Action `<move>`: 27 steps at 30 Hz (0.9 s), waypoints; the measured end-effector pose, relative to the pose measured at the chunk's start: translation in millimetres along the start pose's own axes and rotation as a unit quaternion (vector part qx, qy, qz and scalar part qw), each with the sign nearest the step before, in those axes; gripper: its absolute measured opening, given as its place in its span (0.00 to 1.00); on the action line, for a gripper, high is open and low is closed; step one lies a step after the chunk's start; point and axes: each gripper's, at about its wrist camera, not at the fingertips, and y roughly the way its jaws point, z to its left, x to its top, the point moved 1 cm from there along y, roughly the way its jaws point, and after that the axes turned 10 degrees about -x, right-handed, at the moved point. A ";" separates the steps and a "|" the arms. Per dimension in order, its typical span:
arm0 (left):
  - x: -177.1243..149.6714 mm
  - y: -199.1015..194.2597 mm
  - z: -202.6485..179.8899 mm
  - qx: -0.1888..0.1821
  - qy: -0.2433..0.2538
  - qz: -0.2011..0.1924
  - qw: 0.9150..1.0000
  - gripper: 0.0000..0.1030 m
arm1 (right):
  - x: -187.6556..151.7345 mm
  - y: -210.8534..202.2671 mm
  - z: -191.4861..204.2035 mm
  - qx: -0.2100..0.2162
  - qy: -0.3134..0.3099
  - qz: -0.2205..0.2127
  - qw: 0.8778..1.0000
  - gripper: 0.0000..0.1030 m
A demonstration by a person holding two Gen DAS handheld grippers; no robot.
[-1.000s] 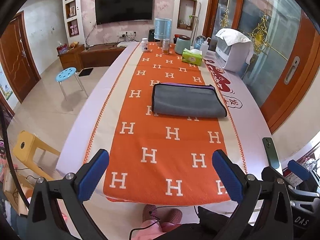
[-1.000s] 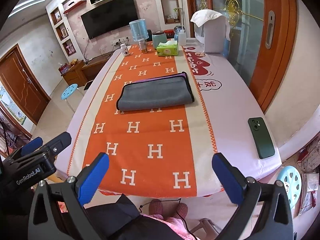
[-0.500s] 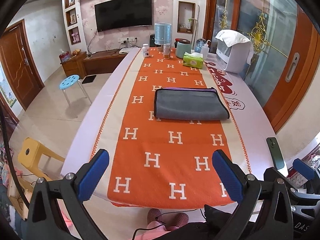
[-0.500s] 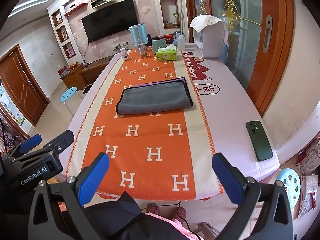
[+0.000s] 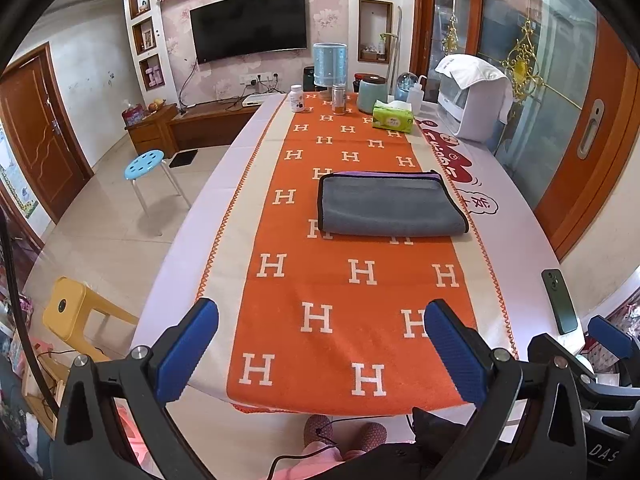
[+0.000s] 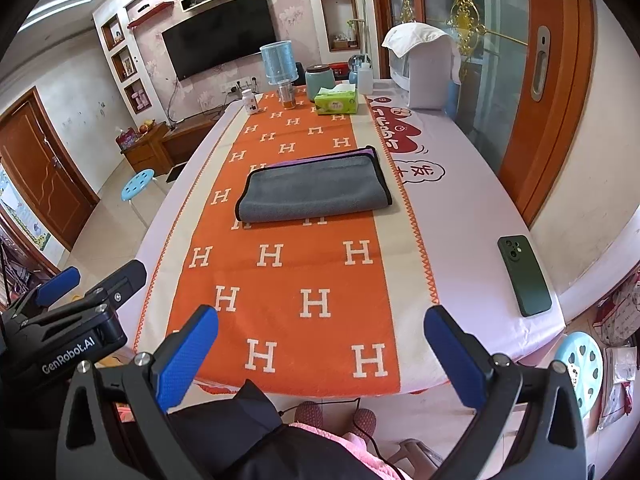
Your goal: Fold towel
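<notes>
A grey towel [image 5: 390, 208] with black edging and a purple layer at its far edge lies folded flat on the orange H-pattern runner [image 5: 352, 276] in the middle of the table; it also shows in the right wrist view [image 6: 314, 192]. My left gripper [image 5: 320, 344] is open and empty, held above the table's near edge, well short of the towel. My right gripper [image 6: 320, 344] is open and empty, also back at the near edge. The left gripper shows in the right wrist view [image 6: 80, 292] at the lower left.
A dark green phone [image 6: 524, 276] lies near the table's right front corner. At the far end stand a green tissue box [image 5: 394, 118], jars, a water dispenser [image 5: 330, 66] and a white appliance [image 5: 472, 100]. A blue stool [image 5: 144, 162] and a yellow stool [image 5: 76, 316] stand left.
Both grippers have drawn back and risen a little from the table; the towel sits farther off in both views. The towel has not moved. Both grippers stay open.
</notes>
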 end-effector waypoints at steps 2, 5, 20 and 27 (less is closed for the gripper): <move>-0.1 0.2 -0.3 -0.001 -0.001 0.000 1.000 0.99 | 0.1 1.1 1.0 -0.001 0.000 0.002 1.000 1.00; -0.9 1.4 5.0 -0.002 -0.001 0.003 1.000 0.99 | 0.0 1.5 2.5 -0.003 0.002 0.004 1.000 1.00; 2.3 7.1 10.7 -0.014 0.011 0.007 1.000 0.99 | -0.2 3.4 3.2 -0.009 0.008 0.012 1.000 1.00; 2.5 6.9 9.5 -0.014 0.011 0.007 1.000 0.99 | -1.1 4.7 3.6 -0.010 0.009 0.014 1.000 1.00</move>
